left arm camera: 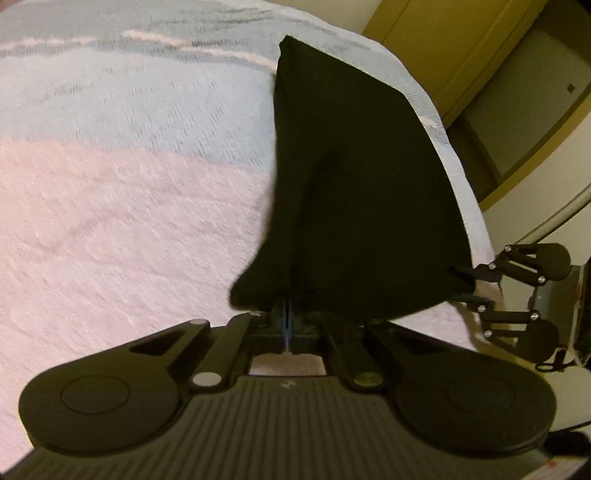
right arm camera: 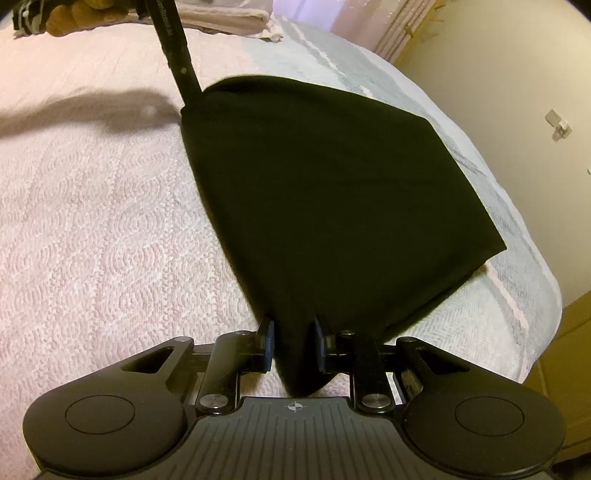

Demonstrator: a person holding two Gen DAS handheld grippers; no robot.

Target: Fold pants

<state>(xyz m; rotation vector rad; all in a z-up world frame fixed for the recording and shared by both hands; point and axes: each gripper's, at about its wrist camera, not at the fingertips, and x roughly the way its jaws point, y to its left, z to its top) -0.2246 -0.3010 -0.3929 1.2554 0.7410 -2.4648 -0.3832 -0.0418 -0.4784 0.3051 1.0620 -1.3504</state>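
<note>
- The left gripper [left arm camera: 287,317] is pressed fully together, its fingers pinching a corner of the black pants [left arm camera: 354,192].
- The right gripper [right arm camera: 293,345] holds another corner, its blue-padded fingers [right arm camera: 269,345] narrowly parted around a thick bunch of cloth.
- The pants are matte, smooth and folded into a broad flat panel with rounded edges, lying on the bed [right arm camera: 92,221] near its edge.
- The bedspread is pink with a nubby quilted weave, turning pale blue-grey with thin pink stripes farther on.
- Folded towels [right arm camera: 236,18] sit at the far end.
- Beyond are a cream wall [right arm camera: 480,74] and yellowish wooden panels [left arm camera: 461,48].
</note>
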